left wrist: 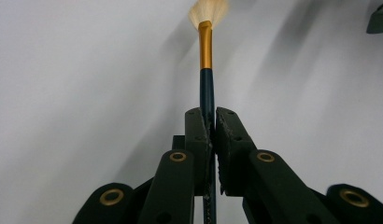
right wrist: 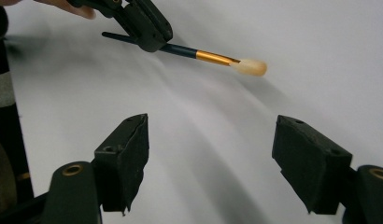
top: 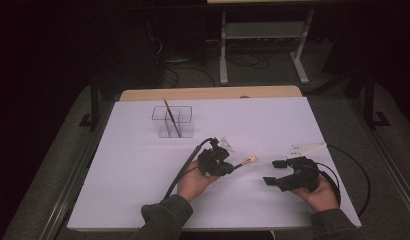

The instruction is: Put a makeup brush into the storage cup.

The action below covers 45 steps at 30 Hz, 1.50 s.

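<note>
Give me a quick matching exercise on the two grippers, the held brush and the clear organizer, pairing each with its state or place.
1. left gripper
2. right gripper
3. brush
4. clear organizer

A. jaws wide open, nothing between them
B. far side of the table, one brush standing in it
C. shut on a dark handle
D. gold ferrule, pale bristles

Pairs: 1-C, 2-A, 3-D, 4-B

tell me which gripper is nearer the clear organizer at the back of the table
Left. The left gripper, shut on a brush, is just in front of the clear organizer and slightly to its right. The right gripper, open, sits farther off to the right.
</note>
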Each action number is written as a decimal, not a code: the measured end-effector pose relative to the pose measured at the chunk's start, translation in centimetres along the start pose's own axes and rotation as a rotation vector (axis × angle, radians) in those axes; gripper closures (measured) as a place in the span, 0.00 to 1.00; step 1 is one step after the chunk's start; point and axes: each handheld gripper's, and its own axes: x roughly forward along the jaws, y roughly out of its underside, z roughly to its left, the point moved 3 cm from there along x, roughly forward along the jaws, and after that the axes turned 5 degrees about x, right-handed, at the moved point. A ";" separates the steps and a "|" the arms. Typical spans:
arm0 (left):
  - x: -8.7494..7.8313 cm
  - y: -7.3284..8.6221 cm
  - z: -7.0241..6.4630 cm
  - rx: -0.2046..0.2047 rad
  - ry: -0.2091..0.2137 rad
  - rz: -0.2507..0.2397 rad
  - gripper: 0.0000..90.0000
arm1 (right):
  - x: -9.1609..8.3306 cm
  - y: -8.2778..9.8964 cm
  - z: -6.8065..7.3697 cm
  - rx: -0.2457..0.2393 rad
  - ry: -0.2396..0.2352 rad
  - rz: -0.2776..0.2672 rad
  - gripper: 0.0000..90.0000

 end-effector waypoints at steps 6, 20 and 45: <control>-2.0 1.9 0.7 0.003 -0.010 -0.016 0.93 | 1.0 -1.3 1.3 -0.020 -0.029 0.011 0.29; -6.9 6.6 1.3 -0.023 -0.018 -0.096 0.93 | 5.1 -4.1 4.1 -0.046 -0.130 0.047 0.28; -11.5 8.9 0.7 0.004 0.015 -0.255 0.93 | 8.2 -8.9 7.5 -0.095 -0.309 0.053 0.29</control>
